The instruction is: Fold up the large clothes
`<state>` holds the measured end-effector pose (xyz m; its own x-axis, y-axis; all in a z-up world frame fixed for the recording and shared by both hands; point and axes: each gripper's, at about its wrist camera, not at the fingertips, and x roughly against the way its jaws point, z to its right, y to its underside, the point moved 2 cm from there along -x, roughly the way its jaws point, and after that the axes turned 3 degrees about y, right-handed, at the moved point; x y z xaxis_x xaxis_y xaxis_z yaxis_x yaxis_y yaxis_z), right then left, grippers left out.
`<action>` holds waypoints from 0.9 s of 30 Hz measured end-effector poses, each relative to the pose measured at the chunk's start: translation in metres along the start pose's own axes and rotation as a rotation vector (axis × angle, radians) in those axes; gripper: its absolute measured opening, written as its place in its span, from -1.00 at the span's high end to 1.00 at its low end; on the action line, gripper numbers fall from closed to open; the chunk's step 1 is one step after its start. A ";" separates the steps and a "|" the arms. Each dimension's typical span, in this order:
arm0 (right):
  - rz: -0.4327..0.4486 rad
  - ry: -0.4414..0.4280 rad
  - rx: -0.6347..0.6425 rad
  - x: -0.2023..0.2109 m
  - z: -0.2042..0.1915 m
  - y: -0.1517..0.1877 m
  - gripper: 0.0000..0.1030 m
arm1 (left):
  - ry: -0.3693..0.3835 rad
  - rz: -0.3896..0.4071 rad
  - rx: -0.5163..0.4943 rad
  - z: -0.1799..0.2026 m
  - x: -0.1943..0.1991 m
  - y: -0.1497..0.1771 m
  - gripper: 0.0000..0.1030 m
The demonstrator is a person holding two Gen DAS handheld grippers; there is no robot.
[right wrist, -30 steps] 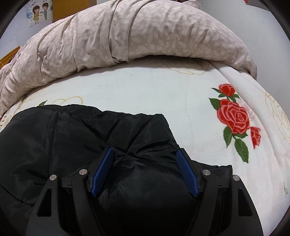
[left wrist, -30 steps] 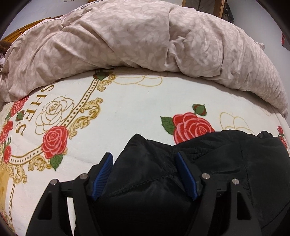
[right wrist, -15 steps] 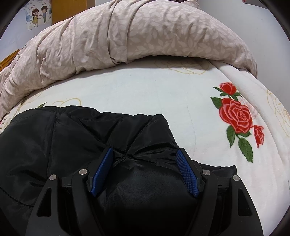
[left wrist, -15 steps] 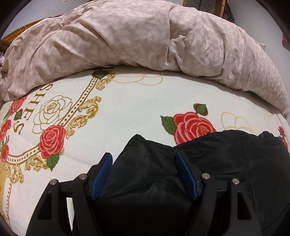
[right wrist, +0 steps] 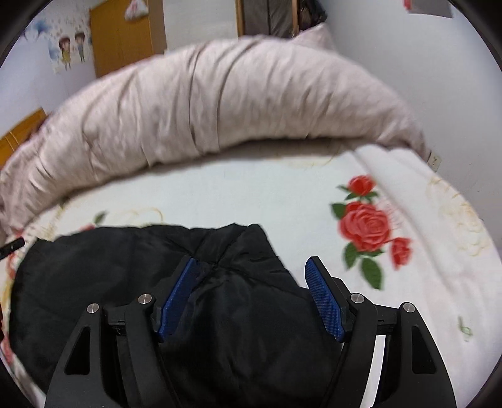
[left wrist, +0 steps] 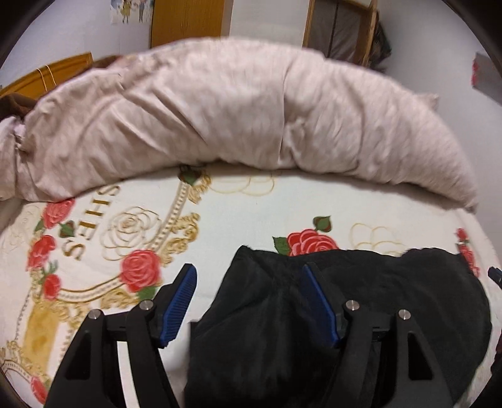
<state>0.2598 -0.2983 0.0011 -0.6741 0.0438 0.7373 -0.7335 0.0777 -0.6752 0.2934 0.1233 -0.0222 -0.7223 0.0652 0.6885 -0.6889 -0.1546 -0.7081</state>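
Note:
A black padded jacket (left wrist: 360,307) lies folded in a bundle on the rose-printed blanket (left wrist: 238,216). My left gripper (left wrist: 248,268) hovers over its left end with its jaws closing a little. The left pad (left wrist: 177,309) stands clear over the blanket, and fabric shows below the gap with no pad pressing on it. In the right wrist view the same jacket (right wrist: 109,276) spreads to the left. My right gripper (right wrist: 251,260) hangs open over its right end, and the right pad (right wrist: 324,303) is over bare blanket (right wrist: 251,188).
A bunched beige duvet (left wrist: 219,116) runs across the far side of the bed. Behind it are a white wall with cartoon stickers (right wrist: 70,50), an orange wooden door (right wrist: 125,34) and a wood-framed wardrobe (left wrist: 342,28). The blanket slopes off at the right edge.
Both grippers have risen and drawn back from the jacket. The fabric that bulged between each pair of pads now lies below them, and more of the room shows above the duvet.

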 end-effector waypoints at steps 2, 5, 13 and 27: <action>-0.022 -0.013 -0.023 0.008 0.006 0.013 -0.39 | 0.021 -0.005 0.012 -0.008 0.014 0.015 -0.31; -0.081 -0.003 -0.009 -0.002 0.007 0.036 -0.39 | 0.052 -0.058 0.035 -0.017 0.011 0.042 -0.08; -0.160 0.040 0.004 -0.031 0.015 0.058 -0.27 | 0.040 -0.111 0.067 -0.021 -0.017 0.061 0.03; -0.170 0.032 -0.035 -0.005 0.028 0.070 -0.35 | 0.005 -0.135 0.148 -0.052 0.006 0.070 0.09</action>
<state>0.2089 -0.3213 -0.0504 -0.5373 0.0582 0.8414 -0.8328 0.1214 -0.5402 0.2372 0.1640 -0.0757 -0.6246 0.1004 0.7745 -0.7634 -0.2875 -0.5784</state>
